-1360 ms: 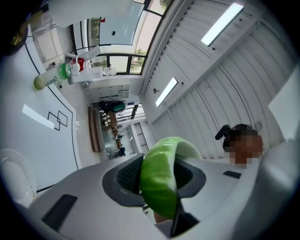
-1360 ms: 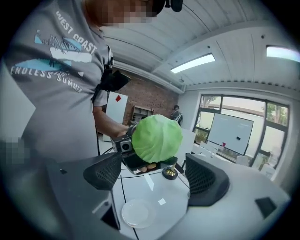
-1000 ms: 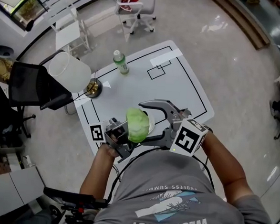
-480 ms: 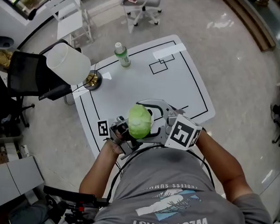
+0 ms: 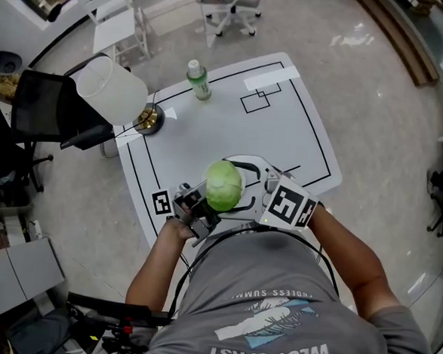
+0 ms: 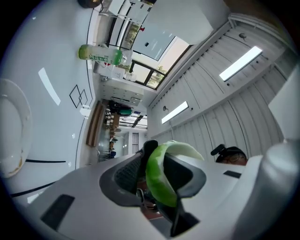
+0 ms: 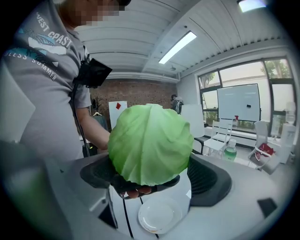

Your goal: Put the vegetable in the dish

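while left claw (image 6: pixel 158 174) grips cabbage (image 5: pixel 223 185), shirt (image 5: pixel 272 312) reads "west coast"

The grey T-shirt (image 5: pixel 273 297) reads "WEST COAST" and "ENDLESS SUMMER".

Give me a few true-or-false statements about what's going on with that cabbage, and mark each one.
1. The left hand-held gripper is shut on the cabbage. True.
2. The cabbage lies on the white plate. False: it is held in the air, clear of the plate.
3. The right hand-held gripper is clamped on the bottle. False: its jaws stand apart, and the bottle is across the table.
4. The bottle stands upright. True.
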Demonstrator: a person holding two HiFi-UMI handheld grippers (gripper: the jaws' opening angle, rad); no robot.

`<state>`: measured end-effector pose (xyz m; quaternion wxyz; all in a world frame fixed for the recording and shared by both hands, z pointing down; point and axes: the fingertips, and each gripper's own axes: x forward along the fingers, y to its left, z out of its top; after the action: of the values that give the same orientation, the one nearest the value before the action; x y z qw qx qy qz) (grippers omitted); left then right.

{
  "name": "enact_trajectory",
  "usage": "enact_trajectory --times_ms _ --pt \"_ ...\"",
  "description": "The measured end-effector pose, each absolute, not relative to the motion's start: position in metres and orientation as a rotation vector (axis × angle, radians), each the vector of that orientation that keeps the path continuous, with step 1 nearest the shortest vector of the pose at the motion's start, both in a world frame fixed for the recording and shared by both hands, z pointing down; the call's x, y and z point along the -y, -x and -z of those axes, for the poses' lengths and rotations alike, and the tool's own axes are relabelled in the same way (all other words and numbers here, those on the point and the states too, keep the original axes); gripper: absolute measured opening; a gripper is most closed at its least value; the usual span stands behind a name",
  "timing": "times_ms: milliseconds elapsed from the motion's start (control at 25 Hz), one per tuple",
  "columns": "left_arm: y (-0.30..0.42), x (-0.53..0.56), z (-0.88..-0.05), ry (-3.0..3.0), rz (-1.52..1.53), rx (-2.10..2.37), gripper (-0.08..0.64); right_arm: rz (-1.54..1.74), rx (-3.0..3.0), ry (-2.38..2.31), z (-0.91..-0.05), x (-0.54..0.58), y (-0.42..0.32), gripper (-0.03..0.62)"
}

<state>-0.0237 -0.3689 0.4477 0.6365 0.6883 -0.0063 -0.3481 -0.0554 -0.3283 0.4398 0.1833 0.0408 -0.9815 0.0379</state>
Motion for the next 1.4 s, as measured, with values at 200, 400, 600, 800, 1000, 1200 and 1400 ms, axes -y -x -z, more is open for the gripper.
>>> enact_trajectory --times_ms 200,400,600,800,1000,1200,1400 --pt "0.052 0.373 -0.478 -1.572 0.765 0.156 0.137 -0.152 2.709 -0.144 -0.458 0.334 0.054 0.466" --pt "0.099 0.375 -0.517 -1.594 0.710 0.362 0.137 -0.194 2.598 -0.171 -0.495 0.341 0.050 0.466" --pt "0.148 0.373 -0.532 -1.644 0.677 0.526 0.137 -0.258 2.441 -0.185 -0.545 0.344 0.044 0.466" --pt "0.180 0.372 -0.526 -1.650 0.746 0.580 0.137 -0.363 2.279 -0.185 -0.602 0.340 0.038 0.466" --pt "0.196 0.369 -0.525 -1.647 0.771 0.600 0.137 -0.404 2.119 -0.157 -0.651 0.331 0.037 0.466" --pt "0.208 0.366 -0.529 -1.628 0.794 0.613 0.137 -0.406 1.993 -0.148 -0.690 0.330 0.037 0.465" --pt "0.213 0.366 -0.533 -1.612 0.801 0.618 0.137 -0.357 1.946 -0.135 -0.704 0.332 0.043 0.453"
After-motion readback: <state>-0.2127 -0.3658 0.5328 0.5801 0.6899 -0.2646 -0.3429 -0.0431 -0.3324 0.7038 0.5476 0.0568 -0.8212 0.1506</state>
